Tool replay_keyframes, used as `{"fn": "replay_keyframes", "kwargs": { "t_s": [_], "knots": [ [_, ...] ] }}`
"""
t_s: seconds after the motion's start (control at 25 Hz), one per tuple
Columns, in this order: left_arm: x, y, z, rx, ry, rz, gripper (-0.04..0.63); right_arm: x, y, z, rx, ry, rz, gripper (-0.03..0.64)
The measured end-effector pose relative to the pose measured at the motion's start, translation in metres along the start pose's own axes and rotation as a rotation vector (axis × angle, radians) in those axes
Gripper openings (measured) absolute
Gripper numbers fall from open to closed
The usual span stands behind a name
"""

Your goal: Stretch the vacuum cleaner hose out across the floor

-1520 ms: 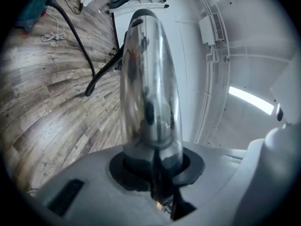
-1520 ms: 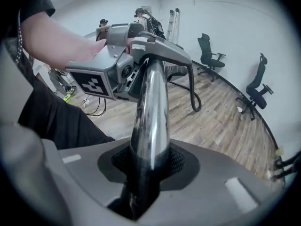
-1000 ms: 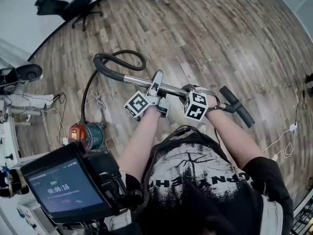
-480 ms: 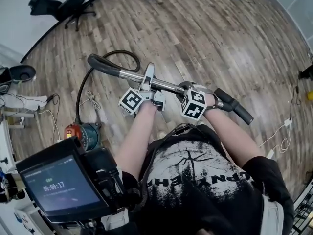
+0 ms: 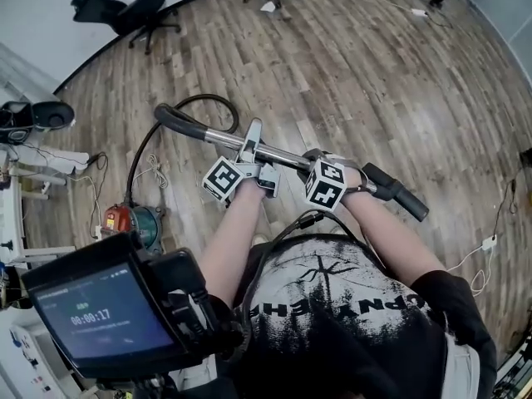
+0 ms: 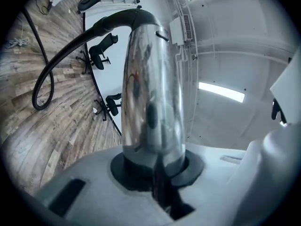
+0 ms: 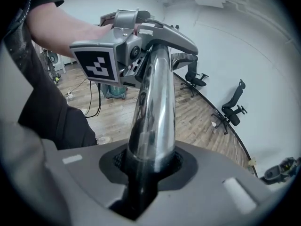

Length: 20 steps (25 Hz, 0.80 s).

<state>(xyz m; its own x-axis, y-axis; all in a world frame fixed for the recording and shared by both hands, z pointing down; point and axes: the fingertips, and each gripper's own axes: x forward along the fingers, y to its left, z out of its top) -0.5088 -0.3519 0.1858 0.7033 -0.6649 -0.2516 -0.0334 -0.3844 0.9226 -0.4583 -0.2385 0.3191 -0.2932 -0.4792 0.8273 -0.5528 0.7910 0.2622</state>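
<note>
Left tool point(image 5: 251, 145), right tool point(image 5: 312, 160) around glossy chrome tube point(image 5: 283, 155)

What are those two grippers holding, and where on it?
Both are shut on the vacuum's shiny metal tube: the left gripper nearer the black hose, the right gripper nearer the black end piece.

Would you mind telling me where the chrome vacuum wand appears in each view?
Head view: chrome wand centre, running left to right.
Left gripper view: wand centre, standing upright.
Right gripper view: wand centre, upright too.
Shared landmark: the black office chairs.
</note>
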Motion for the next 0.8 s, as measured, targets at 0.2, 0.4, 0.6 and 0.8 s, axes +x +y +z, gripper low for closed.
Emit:
{"fn": "replay_keyframes", "kwargs": {
  "t_s": [0.2,0.4,0.6,0.8],
  "knots": [
    [0.048,-0.007,-0.084,-0.003,-0.021,0.012,0.051,-0.028,-0.031,-0.084,-0.013,-0.029,0.028,0.103],
    [0.075,-0.013,-0.115,0.038,-0.012,0.058,0.051,-0.052,-0.05,-0.117,-0.003,-0.034,0.051,0.104],
    [0.073,0.001,-0.121,0.095,0.04,0.11,0.051,-0.054,-0.043,-0.125,0.042,-0.02,0.061,0.104],
    [0.123,0.002,-0.129,0.032,0.063,0.069,0.051,-0.05,-0.084,-0.137,0.07,-0.008,0.05,0.104]
  ]
}}
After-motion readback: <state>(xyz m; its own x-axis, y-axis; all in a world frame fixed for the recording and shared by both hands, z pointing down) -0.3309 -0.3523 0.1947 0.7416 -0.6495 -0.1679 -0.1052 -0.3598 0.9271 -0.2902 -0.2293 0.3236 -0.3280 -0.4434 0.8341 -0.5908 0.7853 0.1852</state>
